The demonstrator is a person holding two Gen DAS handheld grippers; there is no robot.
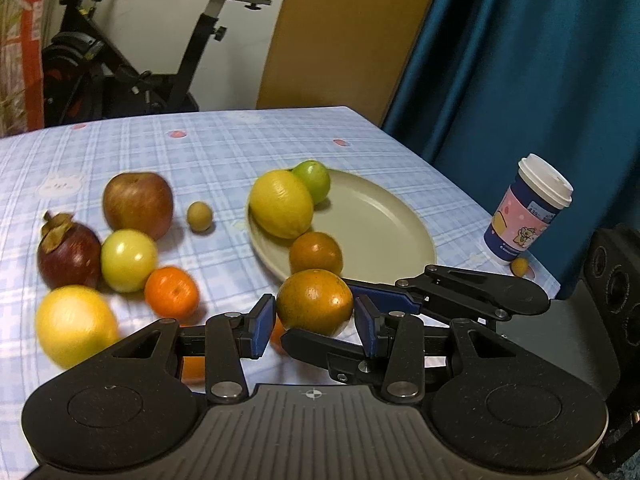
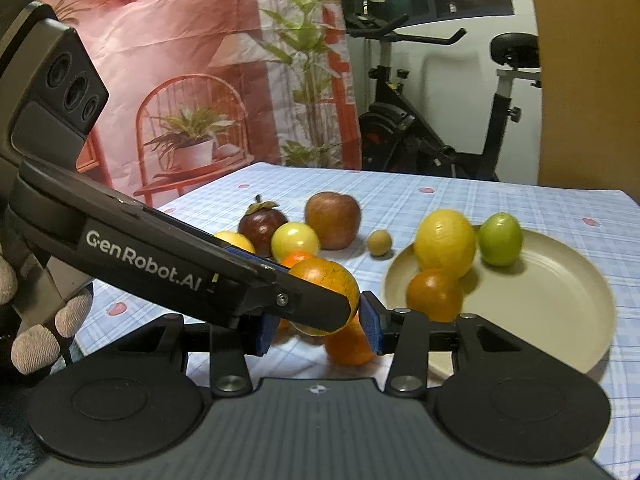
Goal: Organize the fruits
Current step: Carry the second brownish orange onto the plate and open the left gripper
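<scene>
Both grippers, left (image 1: pixel 315 318) and right (image 2: pixel 320 330), had their jaws clenched on one green-tinged orange (image 1: pixel 315 301), held above the counter (image 1: pixel 224 148) just beside the plate (image 1: pixel 384 224), which carried a lemon (image 1: pixel 281 203), a green fruit (image 1: pixel 314 176) and another orange (image 1: pixel 316 253).

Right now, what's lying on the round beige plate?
On the round beige plate lie a yellow lemon, a small green fruit and a dark orange. The fruits cover the plate's left rim.
</scene>
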